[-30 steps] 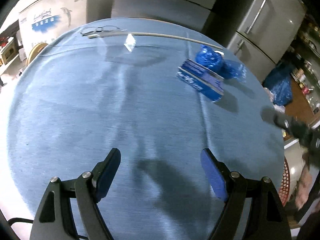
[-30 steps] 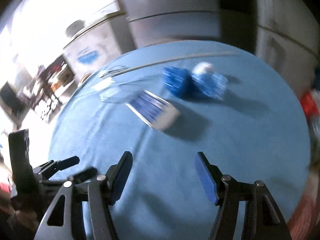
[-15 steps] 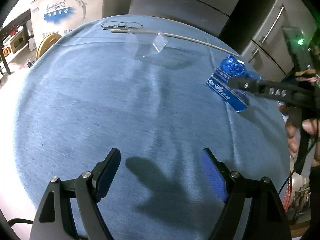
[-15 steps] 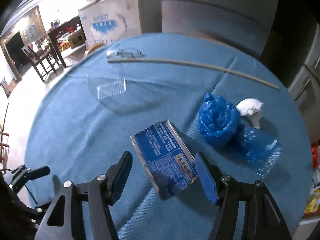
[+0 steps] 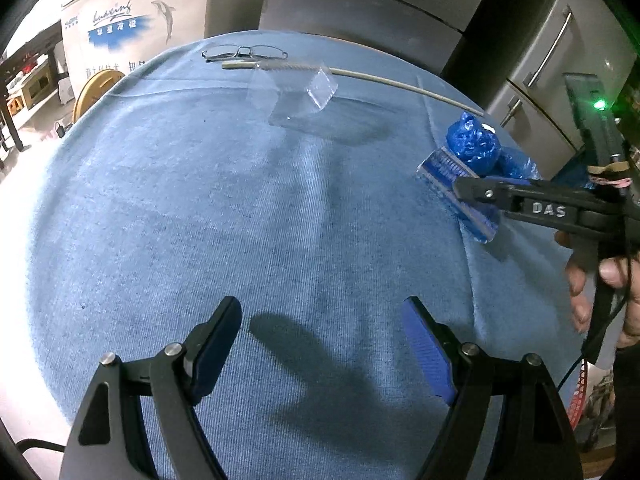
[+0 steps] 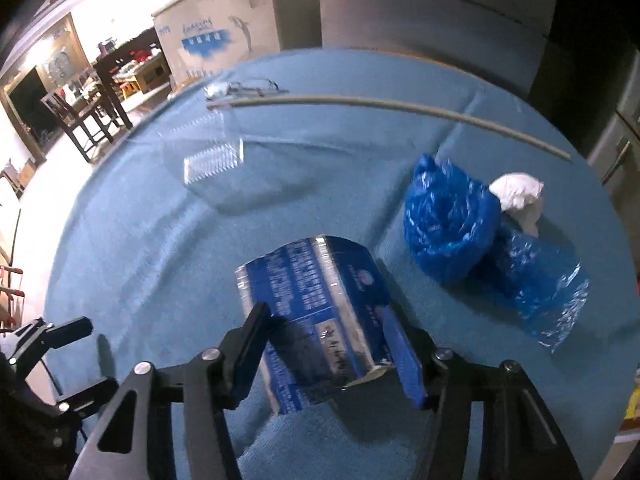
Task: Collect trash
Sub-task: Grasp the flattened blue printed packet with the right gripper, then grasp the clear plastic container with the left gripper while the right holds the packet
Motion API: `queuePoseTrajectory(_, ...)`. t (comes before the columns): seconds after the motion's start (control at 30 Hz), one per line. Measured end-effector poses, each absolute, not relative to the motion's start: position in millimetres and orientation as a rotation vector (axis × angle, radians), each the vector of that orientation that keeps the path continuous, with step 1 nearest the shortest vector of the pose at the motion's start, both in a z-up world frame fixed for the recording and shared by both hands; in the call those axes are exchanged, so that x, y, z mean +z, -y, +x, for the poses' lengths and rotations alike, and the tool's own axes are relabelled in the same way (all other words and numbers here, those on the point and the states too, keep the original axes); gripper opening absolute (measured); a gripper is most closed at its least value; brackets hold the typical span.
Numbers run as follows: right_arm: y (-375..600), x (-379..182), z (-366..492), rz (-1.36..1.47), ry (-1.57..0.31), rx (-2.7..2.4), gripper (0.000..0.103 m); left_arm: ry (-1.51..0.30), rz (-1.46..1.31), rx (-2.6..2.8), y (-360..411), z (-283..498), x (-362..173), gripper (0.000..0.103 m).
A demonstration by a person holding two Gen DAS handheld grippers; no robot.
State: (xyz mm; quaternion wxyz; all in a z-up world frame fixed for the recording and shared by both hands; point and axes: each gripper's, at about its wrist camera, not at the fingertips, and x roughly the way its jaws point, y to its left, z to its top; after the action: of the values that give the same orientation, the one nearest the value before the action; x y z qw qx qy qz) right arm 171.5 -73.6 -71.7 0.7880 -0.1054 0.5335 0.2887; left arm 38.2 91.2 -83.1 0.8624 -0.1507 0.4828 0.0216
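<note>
- the right claw (image 6: 326, 344) is around the near end of a blue printed packet (image 6: 316, 312), one finger on each side of it; whether the pads press it or only bracket it cannot be told.
- the blue printed packet lies on the round worktop (image 6: 140, 240) under a blue cloth; from the left wrist view the packet (image 5: 456, 188) sits at the worktop's right side with the right claw's finger (image 5: 480, 192) over it.
- the left claw (image 5: 322, 344) is released, fingers wide apart above bare cloth, holding nothing.
- just beyond the packet sits a crumpled blue plastic bag (image 6: 448, 220), with a white wad of tissue (image 6: 520, 196) touching its far side and a flatter piece of blue film (image 6: 544, 292) to its right.
- a clear plastic lid (image 5: 304, 96) rests further back, near the centre.
- a thin pale rod (image 5: 380, 80) runs across the far edge, with a pair of glasses (image 5: 244, 53) just behind its left end.
</note>
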Motion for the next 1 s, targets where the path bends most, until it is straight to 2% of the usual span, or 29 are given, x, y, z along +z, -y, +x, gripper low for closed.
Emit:
queuePoseTrajectory(0.13, 71, -62, 157, -0.313, -1.07, 0.627, 0.078, -1.013, -0.317, 0.045, -92, 36, -85, 0.082)
queuePoseTrajectory(0.3, 55, -69, 144, -0.499, -1.02, 0.614, 0.078, -1.019, -0.32, 0.043, -90, 36, -89, 0.082)
queuePoseTrajectory(0.4, 54, -80, 157, -0.514, -1.044, 0.58, 0.078, -1.02, -0.315, 0.036, -90, 37, -89, 0.082)
queuePoseTrajectory(0.53, 70, -99, 187, -0.318, -1.185, 0.56, 0.075, -1.019, -0.323, 0.034, -94, 38, -89, 0.082)
queuePoseTrajectory(0.57, 74, -101, 190, -0.278, -1.199, 0.56, 0.064, -1.018, -0.325, 0.036, -95, 38, -89, 0.082)
queuePoseTrajectory(0.77, 97, -97, 185, -0.162, -1.192, 0.554, 0.064, -1.016, -0.321, 0.043, -101, 49, -87, 0.082)
queuePoseTrajectory(1.0, 132, -90, 144, -0.017, -1.18, 0.533, 0.064, -0.956, -0.273, 0.044, -112, 97, -65, 0.082)
